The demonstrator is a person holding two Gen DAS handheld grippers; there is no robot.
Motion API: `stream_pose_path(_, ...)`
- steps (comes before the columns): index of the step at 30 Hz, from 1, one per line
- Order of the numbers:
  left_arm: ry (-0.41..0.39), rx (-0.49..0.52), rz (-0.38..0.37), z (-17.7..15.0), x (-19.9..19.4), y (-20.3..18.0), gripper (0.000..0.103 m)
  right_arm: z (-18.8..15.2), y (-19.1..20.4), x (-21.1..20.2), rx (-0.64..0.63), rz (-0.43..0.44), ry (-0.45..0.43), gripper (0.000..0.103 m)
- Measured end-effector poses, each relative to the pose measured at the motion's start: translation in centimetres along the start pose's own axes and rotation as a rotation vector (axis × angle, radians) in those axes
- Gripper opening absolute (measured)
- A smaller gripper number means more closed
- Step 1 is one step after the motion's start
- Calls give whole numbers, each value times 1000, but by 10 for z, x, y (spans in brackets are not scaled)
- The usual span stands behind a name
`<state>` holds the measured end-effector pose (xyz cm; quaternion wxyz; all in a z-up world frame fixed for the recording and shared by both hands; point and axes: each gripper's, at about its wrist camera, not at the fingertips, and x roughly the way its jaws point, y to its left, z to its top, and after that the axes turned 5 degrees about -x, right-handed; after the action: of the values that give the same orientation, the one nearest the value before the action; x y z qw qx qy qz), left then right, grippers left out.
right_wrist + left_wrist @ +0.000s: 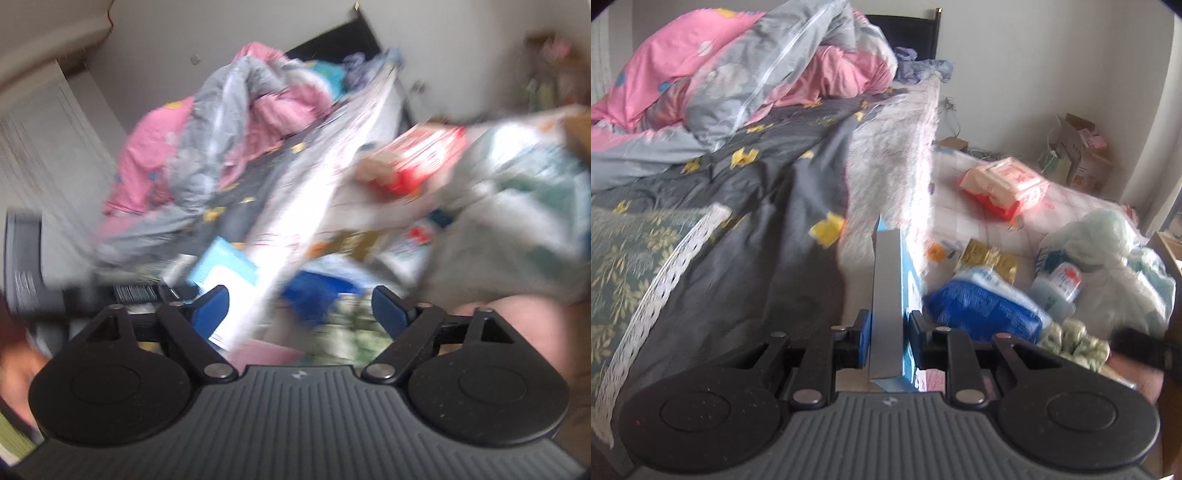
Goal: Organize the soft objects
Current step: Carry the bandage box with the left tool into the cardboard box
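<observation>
Thin flat box (886, 295), grey along its edge and blue on one face, standing on end over a cluttered bed. Clamped between the pads of the left gripper (886, 332), just beside a dark quilt (757, 221). Right gripper (301, 314) spread wide, grasping nothing, over blurred packets.

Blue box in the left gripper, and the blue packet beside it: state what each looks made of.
Blue box: likely thin cardboard, matte; flat panels, crisp straight edges, grey side face.
Blue packet: seemingly soft plastic film, slightly glossy; it bulges, wrinkles and catches light.
</observation>
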<state>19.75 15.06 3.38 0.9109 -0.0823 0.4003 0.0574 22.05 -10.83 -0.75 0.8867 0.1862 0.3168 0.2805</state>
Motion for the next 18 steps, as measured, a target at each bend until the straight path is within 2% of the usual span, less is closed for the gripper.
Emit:
stream_pose_path(2, 7, -16, -6, -6, 0, 6, 23, 8, 5, 23, 50, 71, 50, 74)
stream_pose_path(5, -10, -14, 4, -10, -3, 10, 23, 16, 10, 64, 140, 160, 131, 74)
stream_pose_path(8, -10, -21, -3, -10, -4, 13, 23, 18, 10, 110, 243, 195, 233, 74)
stream_pose_path(12, -16, -30, -18, -9, -6, 14, 23, 4, 4, 156, 345, 204, 334, 74)
stream_pose_path(15, -30, -29, -38, -6, -15, 12, 23, -1, 1, 158, 397, 241, 336, 74)
stream_pose_path(18, -29, -59, -115, 0, -26, 11, 22, 4, -7, 137, 432, 277, 302, 75)
